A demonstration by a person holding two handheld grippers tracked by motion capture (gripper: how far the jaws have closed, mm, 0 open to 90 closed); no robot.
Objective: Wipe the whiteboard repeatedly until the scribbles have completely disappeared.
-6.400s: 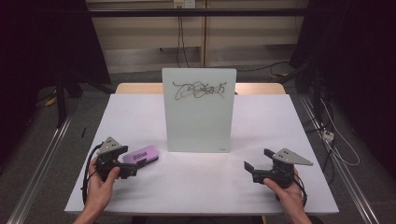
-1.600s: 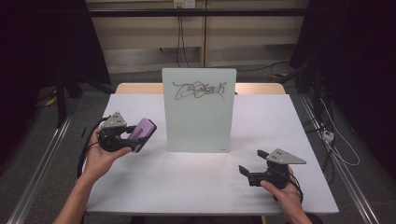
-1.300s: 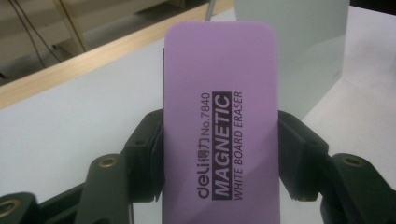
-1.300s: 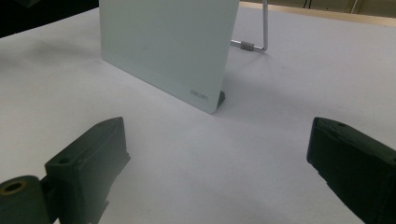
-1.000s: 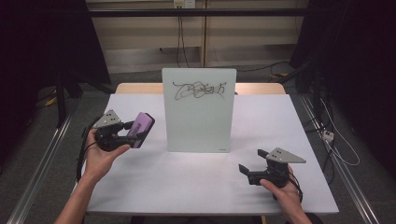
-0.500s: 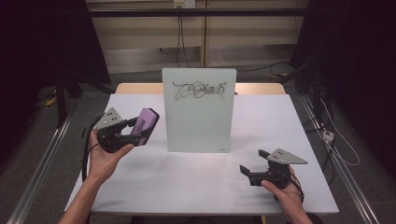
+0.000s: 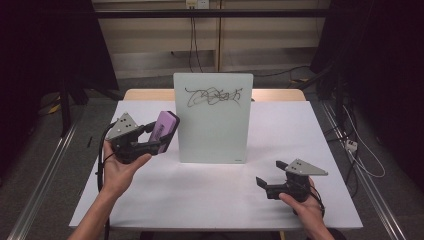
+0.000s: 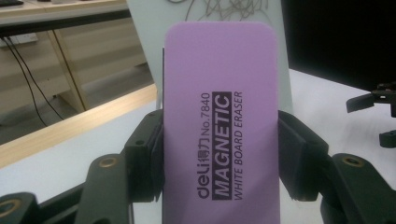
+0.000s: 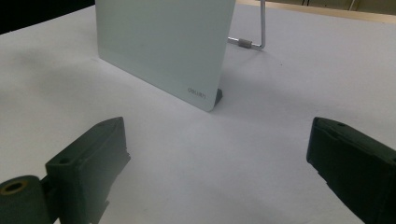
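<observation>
The left gripper is clamping a flat purple rectangular whiteboard eraser by its two long edges, holding it tilted above the white table, just beside the left edge of the upright white glass board bearing a black scribble. The right gripper is resting low on the table near the front right, its jaws standing wide apart with nothing between them
</observation>
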